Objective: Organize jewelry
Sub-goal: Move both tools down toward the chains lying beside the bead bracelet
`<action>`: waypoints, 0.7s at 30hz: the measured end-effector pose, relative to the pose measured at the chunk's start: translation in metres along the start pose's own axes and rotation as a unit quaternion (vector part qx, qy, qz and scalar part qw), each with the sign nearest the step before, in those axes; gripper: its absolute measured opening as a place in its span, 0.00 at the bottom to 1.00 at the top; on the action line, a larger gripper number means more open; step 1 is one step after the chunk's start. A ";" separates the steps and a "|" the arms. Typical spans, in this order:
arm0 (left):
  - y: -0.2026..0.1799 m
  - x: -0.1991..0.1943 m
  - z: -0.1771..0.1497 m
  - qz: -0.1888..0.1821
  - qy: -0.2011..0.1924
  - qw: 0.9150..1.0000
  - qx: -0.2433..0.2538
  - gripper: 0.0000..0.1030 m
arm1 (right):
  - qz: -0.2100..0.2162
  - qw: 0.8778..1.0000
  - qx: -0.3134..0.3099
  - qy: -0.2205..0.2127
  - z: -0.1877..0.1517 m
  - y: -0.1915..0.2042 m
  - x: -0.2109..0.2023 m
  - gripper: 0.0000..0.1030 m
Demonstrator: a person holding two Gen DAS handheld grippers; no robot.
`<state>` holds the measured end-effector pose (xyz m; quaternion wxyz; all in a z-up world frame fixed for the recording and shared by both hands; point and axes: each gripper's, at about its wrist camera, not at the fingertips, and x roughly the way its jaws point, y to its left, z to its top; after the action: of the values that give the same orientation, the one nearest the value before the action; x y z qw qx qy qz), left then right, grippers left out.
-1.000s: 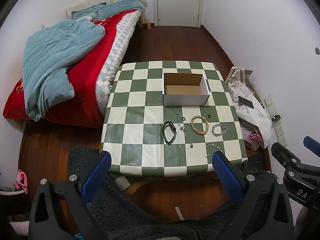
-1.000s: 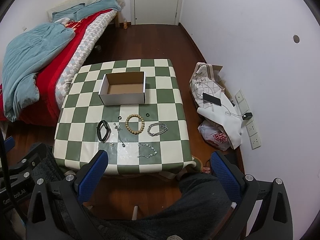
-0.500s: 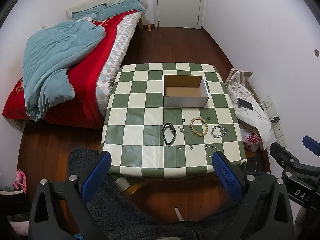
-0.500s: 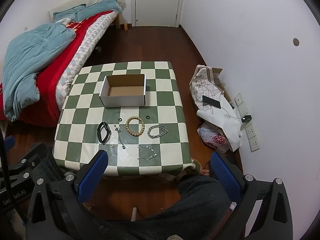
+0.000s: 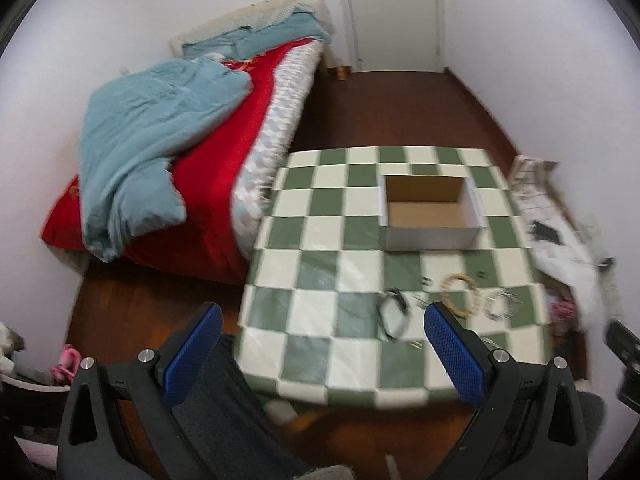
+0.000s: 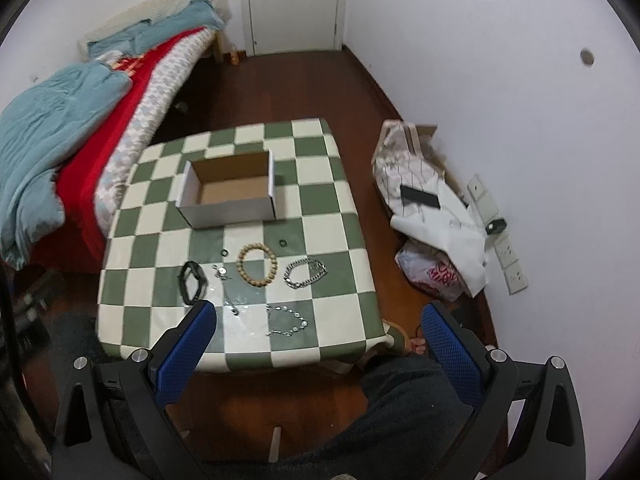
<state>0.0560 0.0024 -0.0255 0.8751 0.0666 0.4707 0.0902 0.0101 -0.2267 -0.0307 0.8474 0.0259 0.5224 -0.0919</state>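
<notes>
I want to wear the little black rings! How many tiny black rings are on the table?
2. One black ring lies left of the wooden bead bracelet, the other black ring just right of it, both in front of the cardboard box. Smaller ones might escape notice.

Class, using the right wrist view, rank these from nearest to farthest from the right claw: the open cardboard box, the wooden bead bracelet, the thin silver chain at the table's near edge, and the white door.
1. Thin silver chain: near table edge, just ahead of the right claw.
2. Wooden bead bracelet: mid-table.
3. Open cardboard box: far half of the table.
4. White door: far wall.
</notes>
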 end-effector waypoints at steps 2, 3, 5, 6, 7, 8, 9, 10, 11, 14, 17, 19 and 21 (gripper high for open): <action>-0.002 0.024 -0.002 0.017 0.014 1.000 0.011 1.00 | -0.003 1.000 0.005 0.024 0.003 -0.004 0.029 1.00; -0.004 0.038 -0.002 0.021 0.024 0.999 0.013 1.00 | 0.000 0.999 0.007 0.035 0.004 -0.006 0.044 1.00; -0.009 0.061 -0.003 0.030 0.046 0.998 0.021 1.00 | -0.001 0.998 0.013 0.056 0.003 -0.010 0.071 0.98; -0.012 0.071 -0.004 0.031 0.054 0.998 0.025 1.00 | -0.002 0.997 0.016 0.069 0.002 -0.012 0.085 0.97; -0.013 0.078 -0.006 0.035 0.059 0.997 0.028 1.00 | 0.003 0.996 0.021 0.083 0.001 -0.014 0.103 0.94; -0.018 0.088 -0.009 0.038 0.068 0.996 0.033 1.00 | 0.007 0.995 0.026 0.095 0.000 -0.016 0.117 0.91; -0.022 0.097 -0.013 0.037 0.077 0.996 0.038 1.00 | 0.008 0.994 0.029 0.107 -0.002 -0.017 0.131 0.90; -0.027 0.106 -0.018 0.035 0.087 0.995 0.044 1.00 | 0.012 0.992 0.033 0.122 -0.005 -0.018 0.149 0.88; -0.032 0.115 -0.022 0.036 0.097 0.993 0.050 1.00 | 0.013 0.991 0.034 0.131 -0.008 -0.019 0.162 0.87; -0.049 0.139 -0.037 0.039 0.124 0.989 0.071 1.00 | 0.015 0.985 0.027 0.169 -0.023 -0.012 0.207 0.78; -0.061 0.155 -0.050 0.039 0.145 0.985 0.083 1.00 | 0.019 0.979 0.019 0.204 -0.040 -0.003 0.238 0.67; -0.068 0.162 -0.055 0.034 0.155 0.983 0.089 1.00 | 0.014 0.976 0.014 0.219 -0.050 0.002 0.255 0.64; -0.076 0.168 -0.061 0.025 0.163 0.982 0.095 1.00 | 0.012 0.974 0.010 0.226 -0.057 0.007 0.267 0.60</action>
<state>0.1030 -0.0326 -0.2103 0.7742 0.1453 0.6113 0.0764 0.0772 -0.2464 -0.2943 0.7080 0.0604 0.6991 -0.0789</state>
